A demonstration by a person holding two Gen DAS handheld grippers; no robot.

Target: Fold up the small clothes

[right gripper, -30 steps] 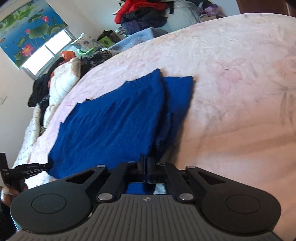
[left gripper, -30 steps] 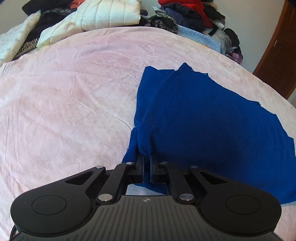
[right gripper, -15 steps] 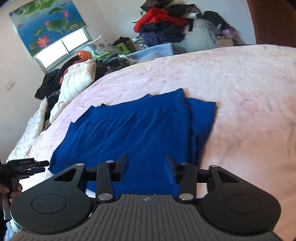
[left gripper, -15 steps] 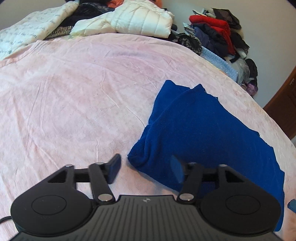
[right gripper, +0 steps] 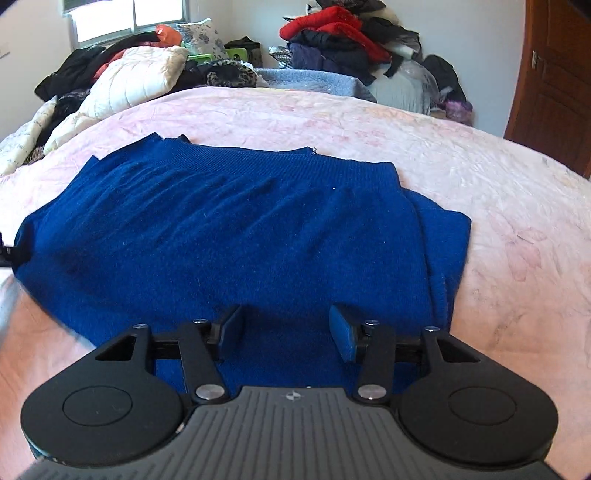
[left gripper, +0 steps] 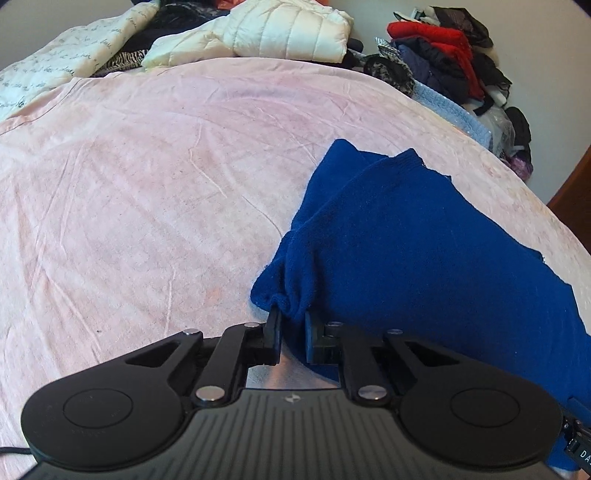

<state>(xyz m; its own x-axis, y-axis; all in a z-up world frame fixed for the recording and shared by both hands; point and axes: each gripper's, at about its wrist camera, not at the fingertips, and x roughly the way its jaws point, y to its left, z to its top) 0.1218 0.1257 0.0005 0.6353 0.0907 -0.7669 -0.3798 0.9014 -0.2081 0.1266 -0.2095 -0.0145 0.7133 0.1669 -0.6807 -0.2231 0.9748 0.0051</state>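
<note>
A blue knitted garment (left gripper: 406, 251) lies folded on the pink bed sheet (left gripper: 147, 203), one layer lapped over another. In the left wrist view my left gripper (left gripper: 293, 332) sits at its near left corner. The jaws are closing, and the bunched corner is pinched between the pads. In the right wrist view the same garment (right gripper: 229, 236) spreads wide across the sheet (right gripper: 498, 192). My right gripper (right gripper: 286, 325) hangs open over the garment's near edge. Only flat fabric shows below its fingers, with nothing between them.
A white padded jacket (left gripper: 266, 33) and dark clothes lie along the far side of the bed. A heap of red and dark clothes (right gripper: 332, 33) stands behind the bed. A brown door (right gripper: 554, 81) is at the right. A window (right gripper: 125, 18) is at the far left.
Both grippers let go of the garment. The left one opened wide, then closed again on the near left corner. The right one stayed open and moved along the near edge toward the middle.
</note>
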